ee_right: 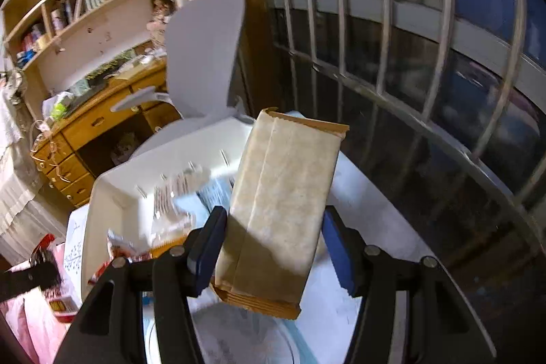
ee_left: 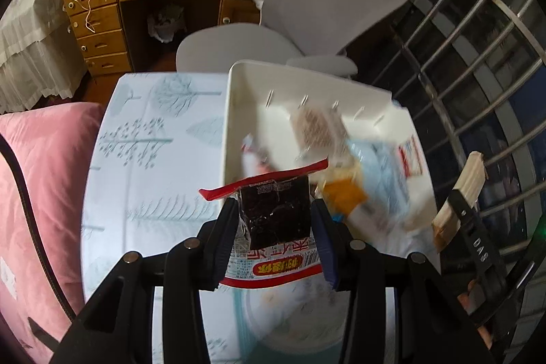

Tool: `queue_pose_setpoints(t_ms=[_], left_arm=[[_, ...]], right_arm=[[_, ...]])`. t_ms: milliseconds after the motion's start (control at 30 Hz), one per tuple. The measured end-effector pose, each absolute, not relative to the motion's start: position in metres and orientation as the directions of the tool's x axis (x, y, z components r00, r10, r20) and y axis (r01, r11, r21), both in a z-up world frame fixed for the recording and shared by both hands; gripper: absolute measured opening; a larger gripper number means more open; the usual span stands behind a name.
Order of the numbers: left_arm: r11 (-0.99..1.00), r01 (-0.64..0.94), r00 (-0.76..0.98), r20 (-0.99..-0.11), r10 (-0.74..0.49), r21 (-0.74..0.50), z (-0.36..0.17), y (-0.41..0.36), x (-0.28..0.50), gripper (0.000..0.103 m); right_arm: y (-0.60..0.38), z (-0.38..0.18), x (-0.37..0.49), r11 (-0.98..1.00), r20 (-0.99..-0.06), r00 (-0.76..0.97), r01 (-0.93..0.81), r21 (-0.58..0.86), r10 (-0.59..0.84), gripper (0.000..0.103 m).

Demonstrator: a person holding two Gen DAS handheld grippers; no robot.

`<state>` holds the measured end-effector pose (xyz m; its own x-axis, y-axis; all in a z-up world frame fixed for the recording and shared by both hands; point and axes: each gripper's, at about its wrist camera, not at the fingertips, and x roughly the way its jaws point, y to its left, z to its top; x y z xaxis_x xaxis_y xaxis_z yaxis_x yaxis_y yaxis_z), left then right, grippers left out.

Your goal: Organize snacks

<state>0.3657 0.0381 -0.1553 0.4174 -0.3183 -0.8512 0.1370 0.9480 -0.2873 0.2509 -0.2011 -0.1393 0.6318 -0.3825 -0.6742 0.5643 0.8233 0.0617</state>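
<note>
Both jaws clamped on packets: red-edged snack packet (ee_left: pixel 273 217), tan packet (ee_right: pixel 279 203).

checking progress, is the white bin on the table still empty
No, the white bin already holds several snack packets, seen in the left wrist view.

Both grippers raised over the desk, each clamped on a packet.

The left gripper (ee_left: pixel 274 220) tilts steeply down, its black fingers (ee_left: pixel 223 227) pressed on the two sides of a red-edged packet (ee_left: pixel 273 210) with a dark window. The right gripper (ee_right: pixel 273 244), tilted less steeply, pinches a tan pouch (ee_right: pixel 279 203) at its lower half between blue pads (ee_right: pixel 336 248); the pouch stands up past the fingertips. The right gripper also shows at the right edge of the left view, above the desk's right edge.
</note>
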Motion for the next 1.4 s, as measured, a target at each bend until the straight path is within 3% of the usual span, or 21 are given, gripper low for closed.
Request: queue_pose_setpoints(t_ms=[100,167,267,300,367,400,567,1033,1300,1400], left_arm=[[0.948,0.129,0.453,-0.834,-0.317,-0.290,-0.158,0.024,0.375,0.042],[0.948,0.129,0.481,-0.818,-0.316,-0.291,-0.162,0.014,0.382,0.042],[0.948,0.125,0.498,-0.808,-0.316,-0.294,-0.168,0.005,0.387,0.043],[0.947,0.121,0.503,-0.804,-0.316,-0.297,-0.169,0.003,0.388,0.046],[0.949,0.101,0.511,-0.803,-0.306,-0.297,-0.171,0.000,0.390,0.073],[0.953,0.089,0.514,-0.806,-0.294,-0.291,-0.171,-0.001,0.390,0.077],[0.971,0.076,0.478,-0.846,-0.236,-0.227,-0.177,-0.006,0.383,0.079],[0.949,0.148,0.430,-0.846,-0.315,-0.278,-0.121,0.060,0.246,0.082],[0.945,0.199,0.389,-0.865,-0.318,-0.259,-0.095,0.088,0.154,0.082],[0.947,0.200,0.387,-0.867,-0.312,-0.252,-0.087,0.092,0.132,0.082]], right_arm=[[-0.212,-0.144,0.264,0.856,-0.663,0.664,0.513,0.065,-0.347,0.055],[-0.218,-0.149,0.272,0.879,-0.658,0.686,0.470,0.076,-0.310,0.041],[-0.221,-0.153,0.283,0.919,-0.641,0.720,0.390,0.057,-0.266,0.041],[-0.223,-0.155,0.286,0.926,-0.646,0.723,0.373,0.064,-0.247,0.041],[-0.228,-0.160,0.290,0.931,-0.661,0.726,0.348,0.115,-0.189,0.041],[-0.230,-0.161,0.291,0.932,-0.666,0.727,0.337,0.131,-0.169,0.041],[-0.228,-0.164,0.292,0.944,-0.679,0.720,0.305,0.129,-0.140,0.042],[-0.166,-0.112,0.164,0.918,-0.711,0.684,0.370,0.140,-0.167,0.082],[-0.132,-0.115,0.080,0.897,-0.834,0.535,0.424,0.129,-0.133,0.084],[-0.121,-0.105,0.058,0.906,-0.856,0.502,0.408,0.112,-0.121,0.093]])
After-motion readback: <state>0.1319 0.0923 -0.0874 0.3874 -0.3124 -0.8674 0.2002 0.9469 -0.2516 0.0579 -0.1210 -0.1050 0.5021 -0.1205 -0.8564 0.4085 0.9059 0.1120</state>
